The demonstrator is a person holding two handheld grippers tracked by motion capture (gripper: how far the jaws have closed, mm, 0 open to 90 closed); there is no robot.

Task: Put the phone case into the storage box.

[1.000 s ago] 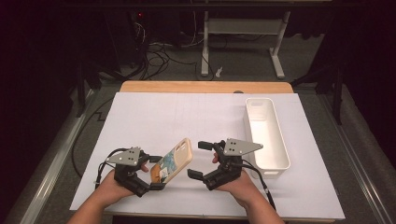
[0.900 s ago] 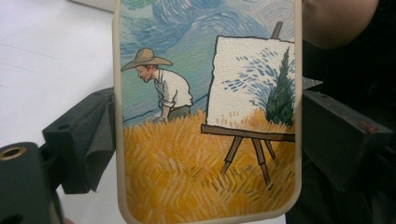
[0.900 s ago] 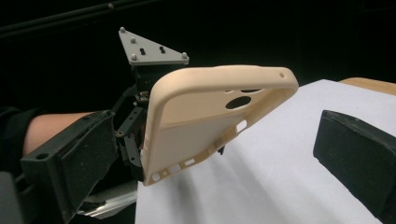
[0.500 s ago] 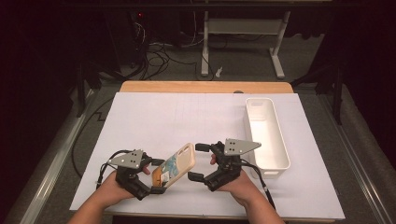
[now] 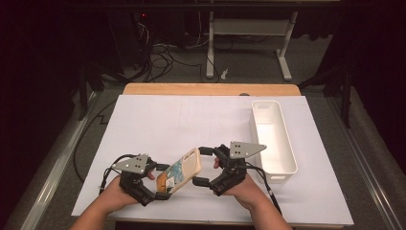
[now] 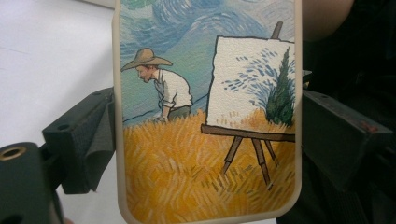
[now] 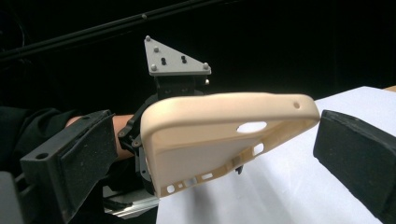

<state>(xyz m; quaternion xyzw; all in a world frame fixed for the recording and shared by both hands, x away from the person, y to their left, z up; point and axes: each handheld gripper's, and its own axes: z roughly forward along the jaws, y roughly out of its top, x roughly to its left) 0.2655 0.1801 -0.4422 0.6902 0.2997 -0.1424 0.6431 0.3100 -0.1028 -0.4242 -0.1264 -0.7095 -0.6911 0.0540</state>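
Phone case (image 5: 181, 171), cream-rimmed with a painted scene of a straw-hatted painter, an easel and a yellow wheat field on its back. Held tilted just above the white table sheet (image 5: 172, 120), near the front edge, between the two grippers.

Likely risks, judged from the pose: a slip out of the single grip at the lower end, since the soft rim could flex or twist under the pads; a drop onto the sheet if that grip loosens before the other jaws close; a crooked pinch if the second gripper shuts on the curved corner by the camera cut-out rather than on the flat sides.

Left gripper (image 5: 152, 184): closed on the case across its width, jaws spread wide, pads (image 6: 100, 140) pressed to both long edges.

Right gripper (image 5: 205, 165): wide open, upper end of the case lying between the jaws, clear gaps on both sides in the right gripper view, pads (image 7: 86, 156) touching nothing.

Long white bin (image 5: 282, 165) to the right, apart from the case.
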